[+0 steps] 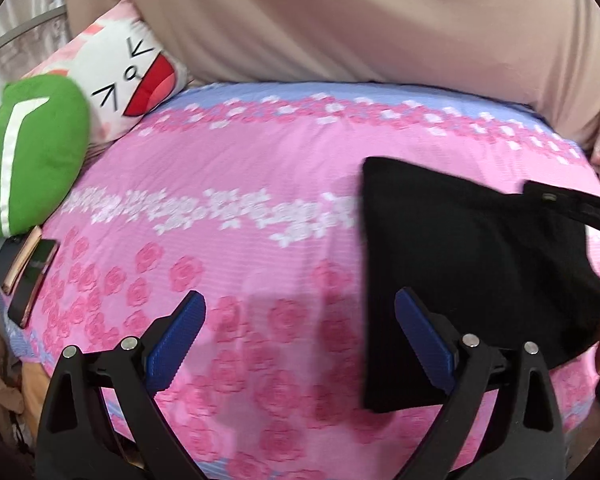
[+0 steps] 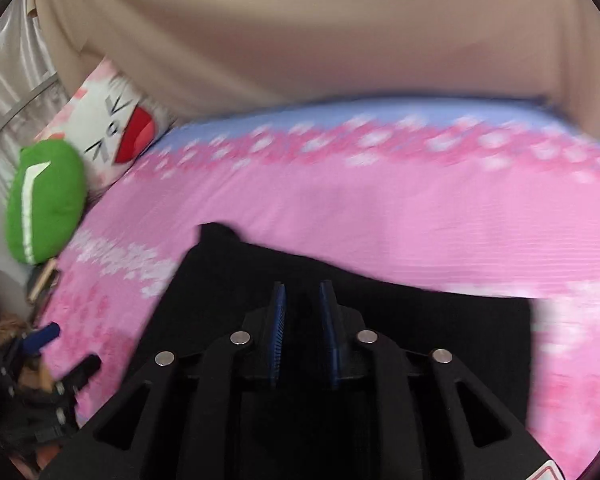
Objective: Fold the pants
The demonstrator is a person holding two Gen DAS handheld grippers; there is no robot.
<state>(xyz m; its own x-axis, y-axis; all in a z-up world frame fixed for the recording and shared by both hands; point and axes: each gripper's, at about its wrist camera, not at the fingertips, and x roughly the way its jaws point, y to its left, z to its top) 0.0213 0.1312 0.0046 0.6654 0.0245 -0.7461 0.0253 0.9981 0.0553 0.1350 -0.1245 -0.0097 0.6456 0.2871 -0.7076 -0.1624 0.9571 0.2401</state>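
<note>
Blue-padded fingers (image 1: 176,344) of the left gripper (image 1: 300,344) stand spread wide over the pink floral bedsheet (image 1: 240,168), gripping nothing. Over the folded black pants (image 1: 472,240), which lie flat on the sheet, the right gripper (image 2: 303,324) hangs with its pads slightly parted and nothing pinched. A green pillow (image 1: 32,152) rests at the far left.

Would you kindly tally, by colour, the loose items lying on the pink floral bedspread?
Black: 1, folded pants
Green: 1, plush cushion
White and red: 1, cartoon-face pillow
Dark, at the left edge: 1, phone-like slab
Total: 4
</note>
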